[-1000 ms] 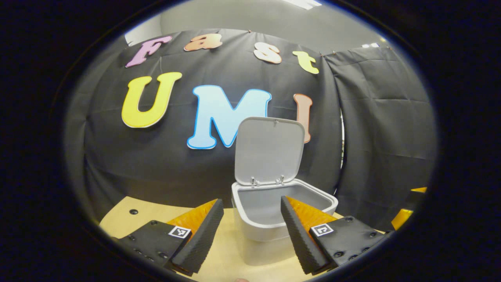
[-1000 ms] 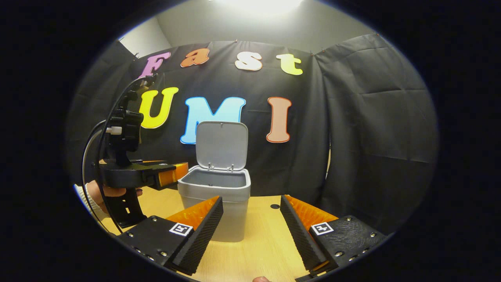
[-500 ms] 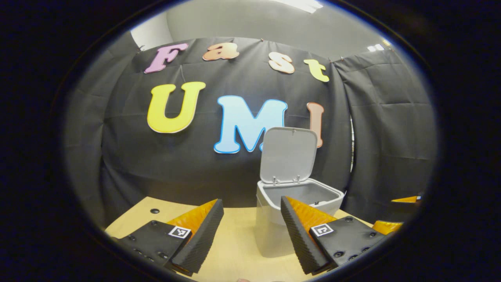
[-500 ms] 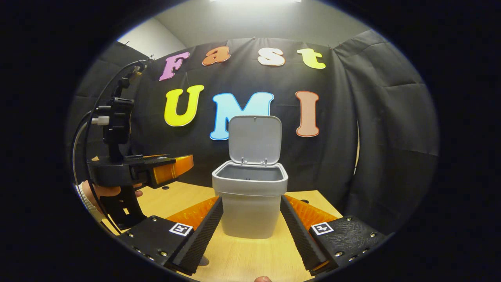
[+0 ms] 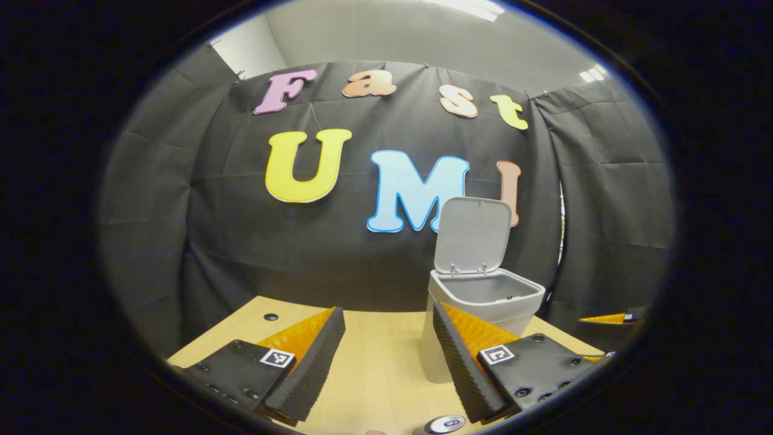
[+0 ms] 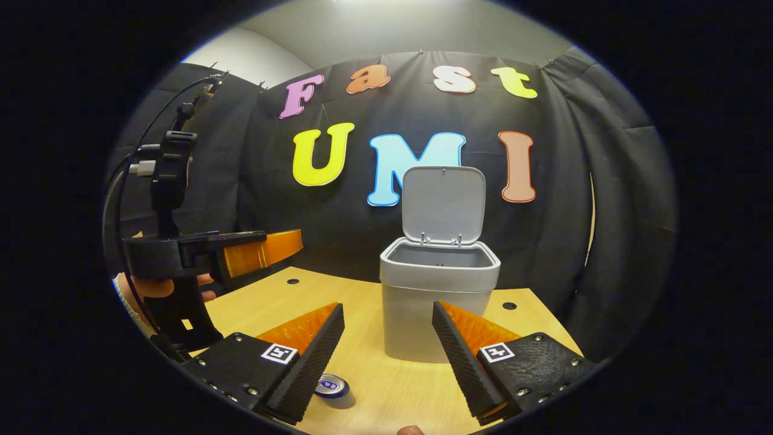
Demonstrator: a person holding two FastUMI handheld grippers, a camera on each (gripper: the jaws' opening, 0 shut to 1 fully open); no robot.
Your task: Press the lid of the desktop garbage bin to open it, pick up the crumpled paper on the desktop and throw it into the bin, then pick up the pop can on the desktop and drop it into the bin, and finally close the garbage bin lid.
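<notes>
Both claws are standing spread, nothing between the fingers.

The right gripper (image 6: 386, 344) is hovering at the bottom of the right gripper view, with the pop can (image 6: 333, 387) lying by its left finger on the wooden desktop (image 6: 266, 296). The garbage bin (image 6: 436, 302) is standing in the centre, lid (image 6: 444, 204) upright. The left gripper (image 5: 386, 347) is open too; the bin (image 5: 477, 302) is sitting right of centre in its view.

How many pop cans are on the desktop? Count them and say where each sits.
1. The pop can stands on the desktop in front of the bin, near the right gripper. Others may lie outside the views.
</notes>
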